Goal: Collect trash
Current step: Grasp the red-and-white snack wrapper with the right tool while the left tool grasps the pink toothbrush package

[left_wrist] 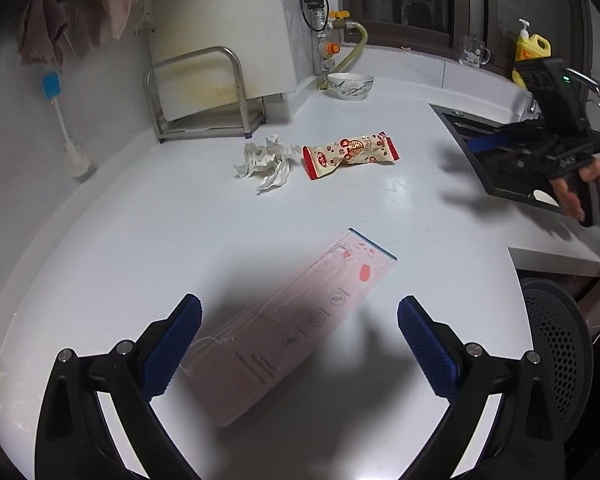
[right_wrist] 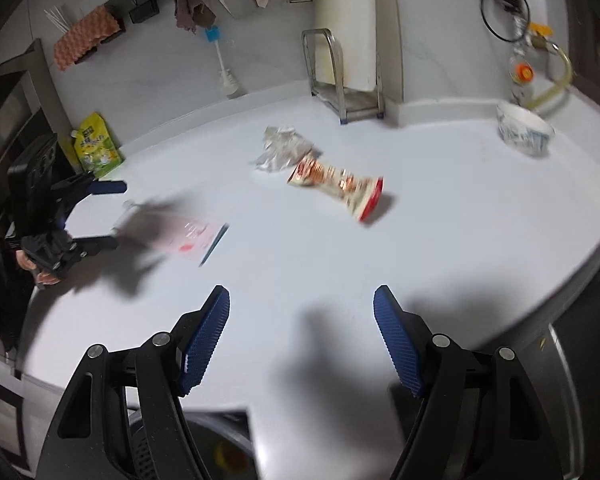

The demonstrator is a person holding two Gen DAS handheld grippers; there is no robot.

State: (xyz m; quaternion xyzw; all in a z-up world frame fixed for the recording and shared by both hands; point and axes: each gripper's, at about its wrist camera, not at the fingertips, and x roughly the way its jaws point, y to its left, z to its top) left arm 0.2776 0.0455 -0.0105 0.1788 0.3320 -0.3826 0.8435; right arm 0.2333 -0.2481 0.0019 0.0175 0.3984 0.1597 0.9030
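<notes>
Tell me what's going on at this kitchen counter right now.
A person holds a gripper in each hand above a white counter to gather trash. The left gripper, fingers apart and empty, hovers over a clear plastic packet. The right gripper is also open and empty, above bare counter. A crumpled paper and a red snack wrapper lie untouched farther back. A perforated bin sits at the counter's edge.

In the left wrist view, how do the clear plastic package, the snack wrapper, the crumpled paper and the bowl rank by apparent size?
1. clear plastic package, largest, though it lies nearest the camera.
2. snack wrapper and crumpled paper: too alike to rank.
3. bowl, smallest here, but it stands farthest away.
</notes>
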